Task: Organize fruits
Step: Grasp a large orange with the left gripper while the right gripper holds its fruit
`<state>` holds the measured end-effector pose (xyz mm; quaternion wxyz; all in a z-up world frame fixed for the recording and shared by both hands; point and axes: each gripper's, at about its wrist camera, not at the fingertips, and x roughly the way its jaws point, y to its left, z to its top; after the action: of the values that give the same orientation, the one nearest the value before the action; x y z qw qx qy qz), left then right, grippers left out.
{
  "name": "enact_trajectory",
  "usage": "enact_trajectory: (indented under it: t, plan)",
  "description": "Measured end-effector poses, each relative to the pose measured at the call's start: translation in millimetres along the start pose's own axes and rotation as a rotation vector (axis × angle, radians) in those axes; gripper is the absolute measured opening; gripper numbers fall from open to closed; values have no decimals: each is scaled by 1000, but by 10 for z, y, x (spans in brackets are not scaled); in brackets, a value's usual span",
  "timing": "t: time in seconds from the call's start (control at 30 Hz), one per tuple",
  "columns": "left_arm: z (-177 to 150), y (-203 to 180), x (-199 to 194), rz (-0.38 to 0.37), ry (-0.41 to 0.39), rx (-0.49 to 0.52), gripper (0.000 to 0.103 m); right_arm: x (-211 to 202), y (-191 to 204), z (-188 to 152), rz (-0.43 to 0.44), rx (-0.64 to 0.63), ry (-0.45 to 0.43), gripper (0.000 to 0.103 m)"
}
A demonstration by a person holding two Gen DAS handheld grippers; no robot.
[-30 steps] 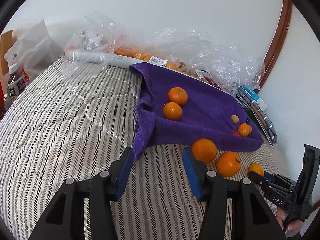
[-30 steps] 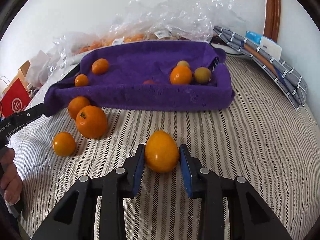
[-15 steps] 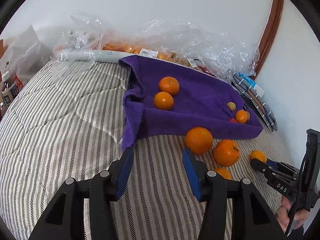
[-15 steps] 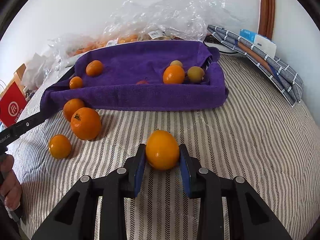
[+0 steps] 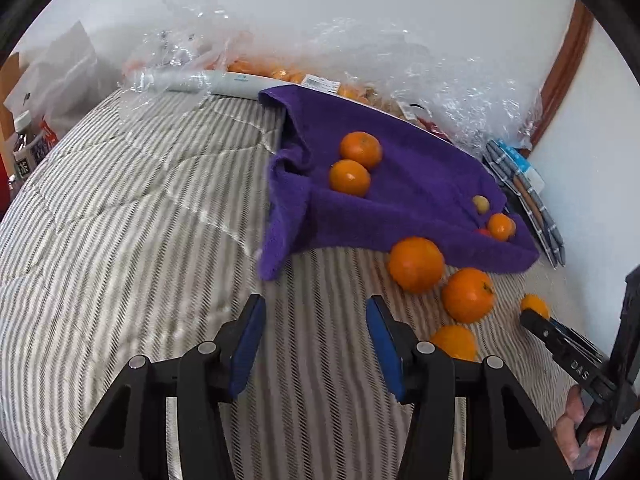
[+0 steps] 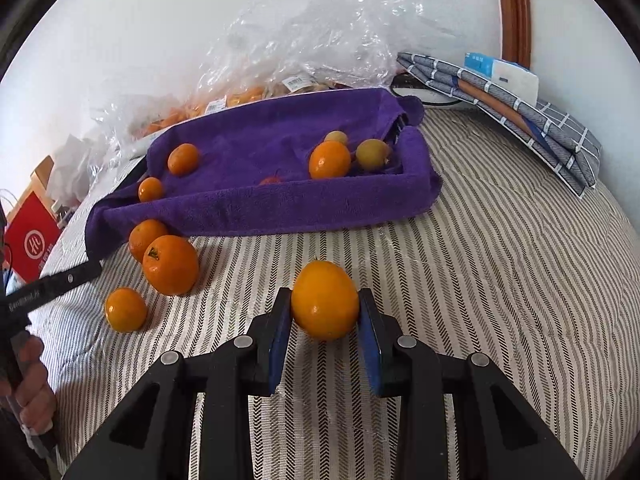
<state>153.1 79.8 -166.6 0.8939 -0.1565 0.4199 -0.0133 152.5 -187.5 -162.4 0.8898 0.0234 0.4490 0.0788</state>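
Note:
My right gripper (image 6: pixel 325 304) is shut on a yellow-orange fruit (image 6: pixel 325 300) just above the striped bed cover, in front of the purple towel tray (image 6: pixel 280 208). The tray holds two oranges at its left (image 6: pixel 183 159), an orange (image 6: pixel 329 159) and small yellow-green fruits (image 6: pixel 372 154) at its right. Three oranges lie loose on the bed left of my gripper (image 6: pixel 171 265). My left gripper (image 5: pixel 314 320) is open and empty above the bed, short of the tray's near corner (image 5: pixel 276 248). The loose oranges (image 5: pixel 416 264) lie to its right.
Clear plastic bags with more oranges (image 5: pixel 280 72) lie behind the tray by the wall. Folded grey checked cloths (image 6: pixel 520 108) lie at the right. A red bag (image 6: pixel 32 240) and a bottle (image 5: pixel 24 152) stand off the left side of the bed.
My right gripper has lifted slightly with the fruit and edged back from the tray. My left gripper has drifted left and back, so the tray and loose oranges sit further right.

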Motion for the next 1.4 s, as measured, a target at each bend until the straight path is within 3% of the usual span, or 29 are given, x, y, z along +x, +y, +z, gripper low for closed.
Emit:
enact_trajectory:
  t: [0.3, 0.73, 0.83, 0.93, 1.4]
  plan:
    - [123, -337, -21, -70, -6, 33, 54, -38, -34, -5, 14, 24, -16, 33]
    - [218, -561, 414, -27, 51, 73, 54, -47, -59, -9, 38, 31, -25, 33]
    - [232, -606, 440, -15, 48, 84, 52, -36, -59, -6, 36, 33, -20, 33]
    - [245, -636, 475, -34, 60, 105, 39, -29, -45, -5, 41, 25, -14, 33]
    - [169, -260, 136, -34, -4, 26, 38, -94, -20, -15, 101, 5, -45, 33]
